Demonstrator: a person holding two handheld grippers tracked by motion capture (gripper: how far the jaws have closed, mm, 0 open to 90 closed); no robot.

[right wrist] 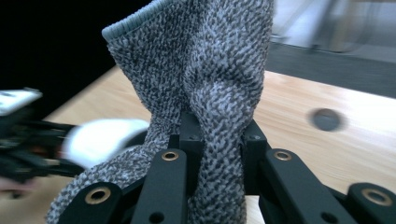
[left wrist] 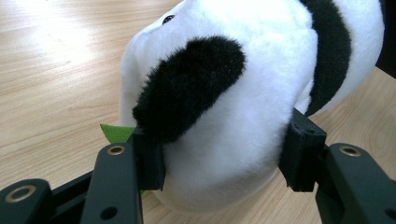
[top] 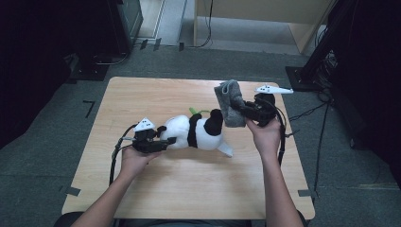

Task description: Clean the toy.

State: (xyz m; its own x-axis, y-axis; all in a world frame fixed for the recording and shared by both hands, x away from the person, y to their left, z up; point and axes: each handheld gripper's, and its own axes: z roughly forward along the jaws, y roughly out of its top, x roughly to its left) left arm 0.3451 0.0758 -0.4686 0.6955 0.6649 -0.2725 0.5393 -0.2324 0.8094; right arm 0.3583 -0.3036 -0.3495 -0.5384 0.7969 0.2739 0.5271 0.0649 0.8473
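My left tool (top: 163, 140) clamps the soft, squashy panda (top: 196, 133) mid-frame while my right tool (top: 247, 112) pinches the limp grey sock (top: 230, 105), best gripped by its cuff.

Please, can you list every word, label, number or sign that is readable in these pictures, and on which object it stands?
There is none to read.
Plush panda: no tag or print visible.
Grey knitted sock: no label visible.
Wooden table: bare wood, no marking.
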